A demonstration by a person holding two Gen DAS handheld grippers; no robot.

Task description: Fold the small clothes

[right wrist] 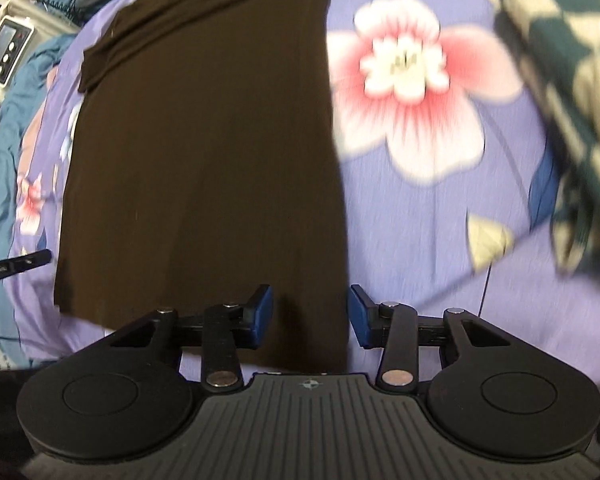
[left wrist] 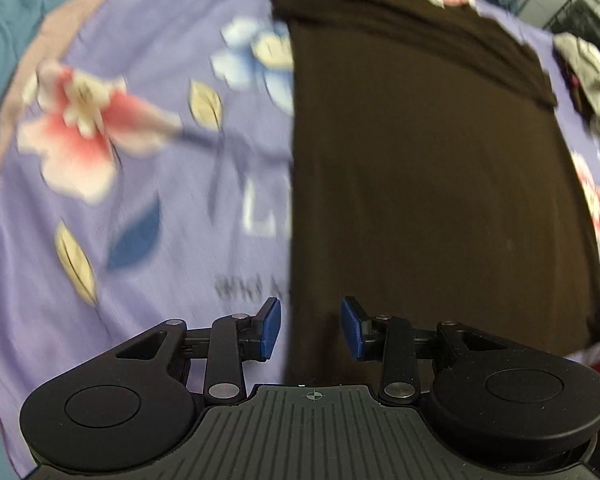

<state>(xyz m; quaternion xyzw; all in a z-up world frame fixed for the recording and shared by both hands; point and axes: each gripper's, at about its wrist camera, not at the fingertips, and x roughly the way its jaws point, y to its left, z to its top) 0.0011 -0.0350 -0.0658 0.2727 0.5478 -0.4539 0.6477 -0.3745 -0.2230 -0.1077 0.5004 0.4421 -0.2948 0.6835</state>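
Dark garment (left wrist: pixel 420 180) flat on floral sheet (left wrist: pixel 140 200); both grippers — left gripper (left wrist: pixel 310 330), right gripper (right wrist: pixel 310 318) — empty.

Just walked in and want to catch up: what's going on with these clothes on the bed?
A person holds a gripper in each hand over a dark brown garment laid flat on a purple flowered bedsheet. The left gripper hangs above the garment's left edge, the right gripper above its right edge. Both have their jaws open with nothing in them. A checkered cloth lies off to the right.
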